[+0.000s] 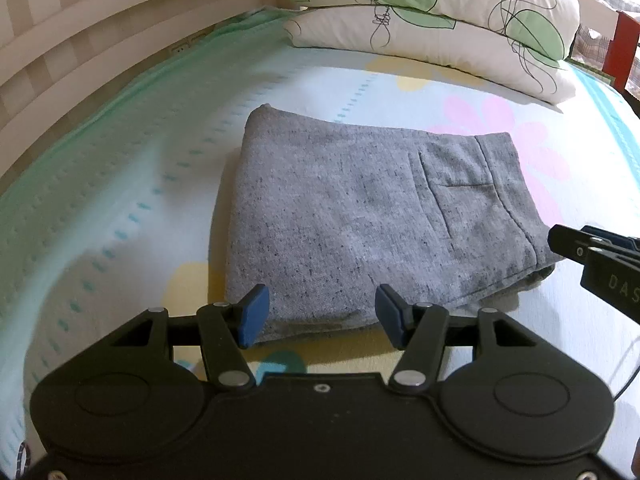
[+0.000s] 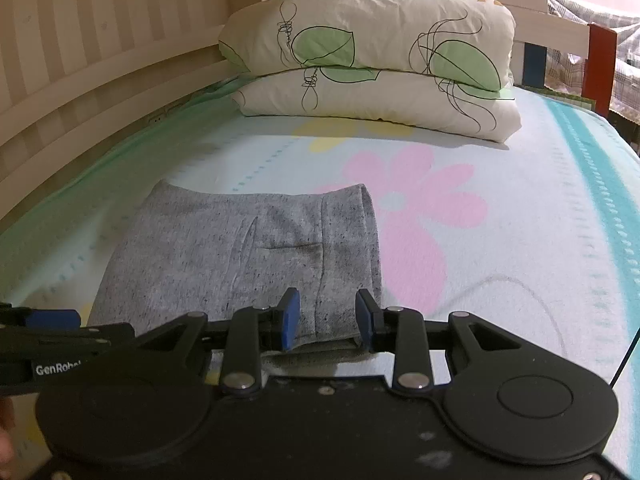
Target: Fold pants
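A bed covered by a pale blue sheet printed with pink and yellow flowers (image 2: 500, 240) fills both views, with two stacked cream pillows bearing green leaf prints (image 2: 372, 68) shown at the upper centre of the right wrist frame. The folded grey speckled fleece pants (image 1: 360, 216) are laid flat on the sheet at the centre of the left wrist frame. The black left gripper with blue pads (image 1: 320, 314) and the matching right gripper (image 2: 328, 320) are held with jaws parted over the near edge of the pants, nothing being clamped.

folded pants (image 1: 360, 216) lie on the bed (image 1: 120, 200), pillows (image 1: 440, 32) behind them.
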`<state>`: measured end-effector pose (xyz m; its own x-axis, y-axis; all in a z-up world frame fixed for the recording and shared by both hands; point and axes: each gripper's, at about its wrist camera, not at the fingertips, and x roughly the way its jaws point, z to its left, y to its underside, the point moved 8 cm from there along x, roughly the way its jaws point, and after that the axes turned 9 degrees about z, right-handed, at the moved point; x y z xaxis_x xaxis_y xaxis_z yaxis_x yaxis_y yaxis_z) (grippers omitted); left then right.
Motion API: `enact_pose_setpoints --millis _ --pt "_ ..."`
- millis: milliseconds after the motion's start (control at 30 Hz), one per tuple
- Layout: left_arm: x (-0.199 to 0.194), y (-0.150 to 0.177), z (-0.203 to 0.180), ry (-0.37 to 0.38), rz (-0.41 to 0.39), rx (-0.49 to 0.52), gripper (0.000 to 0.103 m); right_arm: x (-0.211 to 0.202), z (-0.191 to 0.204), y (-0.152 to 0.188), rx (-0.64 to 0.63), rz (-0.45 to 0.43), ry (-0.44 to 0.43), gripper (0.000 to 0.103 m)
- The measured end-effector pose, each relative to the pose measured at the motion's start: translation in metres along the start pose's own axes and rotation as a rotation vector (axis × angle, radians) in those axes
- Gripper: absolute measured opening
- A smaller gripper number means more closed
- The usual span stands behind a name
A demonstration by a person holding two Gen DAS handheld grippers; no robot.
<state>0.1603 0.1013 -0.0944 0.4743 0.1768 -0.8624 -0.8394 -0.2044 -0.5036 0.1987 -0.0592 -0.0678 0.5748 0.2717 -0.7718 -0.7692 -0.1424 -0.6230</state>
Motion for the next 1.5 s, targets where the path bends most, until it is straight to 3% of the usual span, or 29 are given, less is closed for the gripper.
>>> enact_pose_setpoints --millis 1500 --pt "0.0031 -0.0001 0.0052 0.003 0.024 -0.019 0.063 0.0008 0.0050 0.0051 -0.020 0.008 -0.007 0.034"
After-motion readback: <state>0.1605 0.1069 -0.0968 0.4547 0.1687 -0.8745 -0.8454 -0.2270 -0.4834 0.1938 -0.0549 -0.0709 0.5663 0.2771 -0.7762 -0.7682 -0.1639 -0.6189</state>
